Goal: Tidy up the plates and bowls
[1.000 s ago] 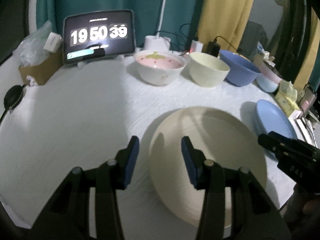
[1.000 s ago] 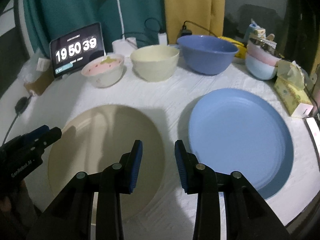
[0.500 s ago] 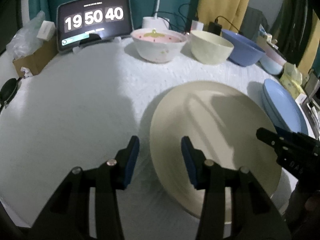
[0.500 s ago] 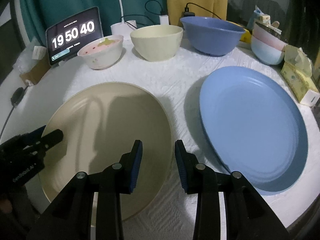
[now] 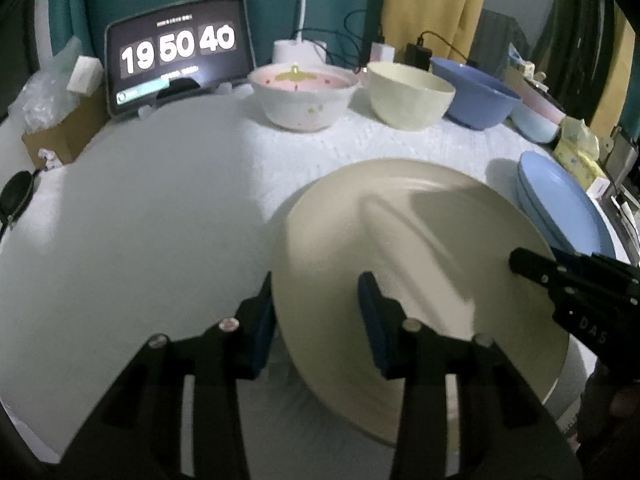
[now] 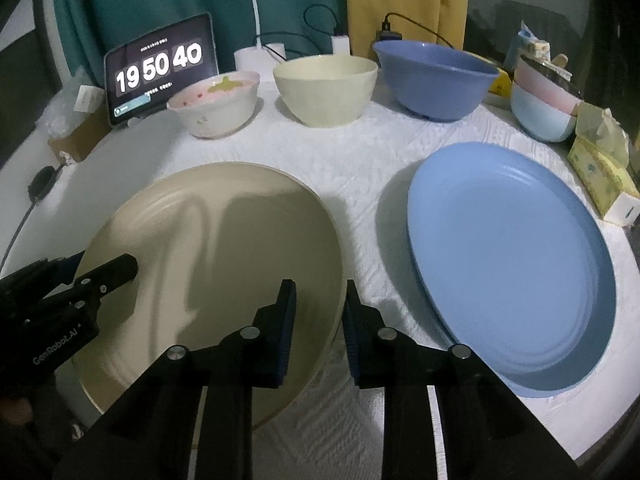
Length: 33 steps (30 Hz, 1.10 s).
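Observation:
A large beige plate (image 5: 420,240) (image 6: 220,232) lies on the white cloth between both grippers. My left gripper (image 5: 316,316) straddles its left rim, one pad outside the edge and one over the plate; its jaws are closing, with a wide gap still showing. My right gripper (image 6: 318,320) straddles the right rim the same way, its jaws closing and narrower, the pads not clamped. To the right lies a blue plate (image 6: 512,264) (image 5: 560,204). Each wrist view shows a finger of the other gripper: the right one (image 5: 536,270) and the left one (image 6: 116,270).
A pink-lined bowl (image 6: 216,104), a cream bowl (image 6: 326,92) and a blue bowl (image 6: 434,80) stand in a row at the back. Stacked pink and pale-blue bowls (image 6: 544,108) and a tissue box (image 6: 600,176) sit far right. A tablet clock (image 6: 160,68) and a cardboard box (image 5: 60,136) stand back left.
Both grippers have come closer to the beige plate, which now looks larger, and its rims sit between the jaws. The right jaws have narrowed clearly, the left ones slightly.

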Each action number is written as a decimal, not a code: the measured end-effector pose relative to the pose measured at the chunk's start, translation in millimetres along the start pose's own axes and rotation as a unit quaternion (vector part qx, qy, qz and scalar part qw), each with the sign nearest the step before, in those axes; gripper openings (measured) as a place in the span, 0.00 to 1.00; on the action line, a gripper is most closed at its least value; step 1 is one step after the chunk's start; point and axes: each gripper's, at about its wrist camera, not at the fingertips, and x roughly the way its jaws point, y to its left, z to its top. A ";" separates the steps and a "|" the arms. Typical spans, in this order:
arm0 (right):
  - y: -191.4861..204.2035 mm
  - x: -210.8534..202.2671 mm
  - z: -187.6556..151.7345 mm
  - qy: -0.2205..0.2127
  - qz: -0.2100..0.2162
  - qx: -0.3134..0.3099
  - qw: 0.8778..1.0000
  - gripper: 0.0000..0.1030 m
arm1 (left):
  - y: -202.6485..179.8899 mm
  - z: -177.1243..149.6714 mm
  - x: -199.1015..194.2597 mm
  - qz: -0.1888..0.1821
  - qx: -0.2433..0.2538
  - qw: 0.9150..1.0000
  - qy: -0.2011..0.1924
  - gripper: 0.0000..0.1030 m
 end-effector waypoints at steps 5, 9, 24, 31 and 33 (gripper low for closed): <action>-1.5 -13.0 6.7 -0.019 0.004 0.001 1.000 0.24 | -2.1 7.1 -13.5 0.000 0.001 1.000 -0.018 0.39; -7.2 -22.7 10.6 -0.033 0.003 0.005 0.999 0.24 | -8.4 11.7 -22.9 -0.003 0.005 1.000 -0.029 0.39; -52.1 -48.7 11.9 -0.064 -0.006 0.037 0.997 0.24 | -55.4 25.6 -35.9 -0.021 0.037 0.998 -0.048 0.39; -76.4 -55.3 9.4 -0.069 -0.014 0.055 0.996 0.24 | -82.0 29.0 -33.4 -0.033 0.054 0.997 -0.048 0.39; -82.5 -56.2 8.5 -0.071 -0.016 0.060 0.996 0.24 | -87.3 29.8 -32.6 -0.035 0.058 0.997 -0.047 0.39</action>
